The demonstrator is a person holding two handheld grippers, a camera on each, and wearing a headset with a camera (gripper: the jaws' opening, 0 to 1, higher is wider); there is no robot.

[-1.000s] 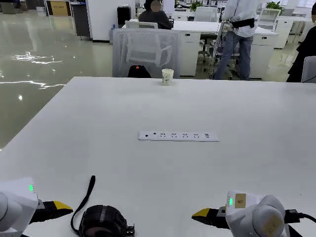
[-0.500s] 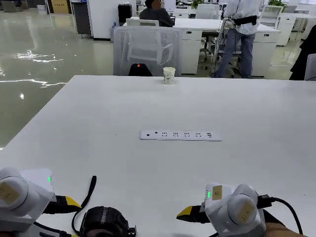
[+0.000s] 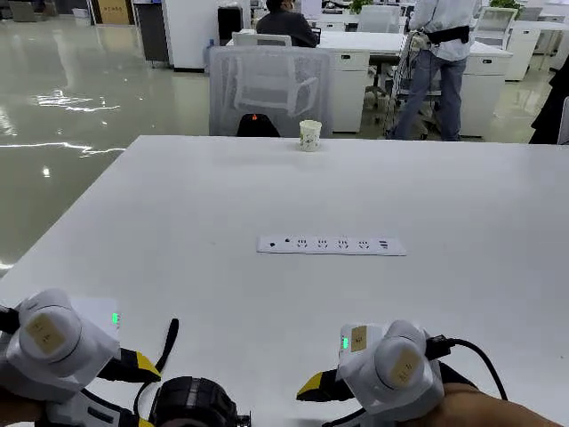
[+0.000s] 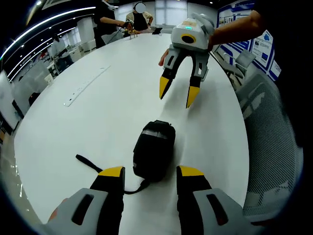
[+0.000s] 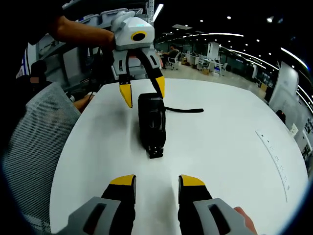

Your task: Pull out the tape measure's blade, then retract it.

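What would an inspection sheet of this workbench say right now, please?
Surface: white table, no marks seen.
Job's things: black tape measure near the front edge, blade in, strap trailing.
Clutter: power strip mid-table; paper cup at far edge.
Grippers: left gripper open, jaws flanking the tape measure; right gripper open, short of it.
Cables: black cable from the right gripper.
Surroundings: mesh chair, desks and people beyond.

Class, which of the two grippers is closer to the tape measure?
The left gripper: its fingers flank the strap end of the tape measure, while the right gripper sits off its other end, with a clear gap between.
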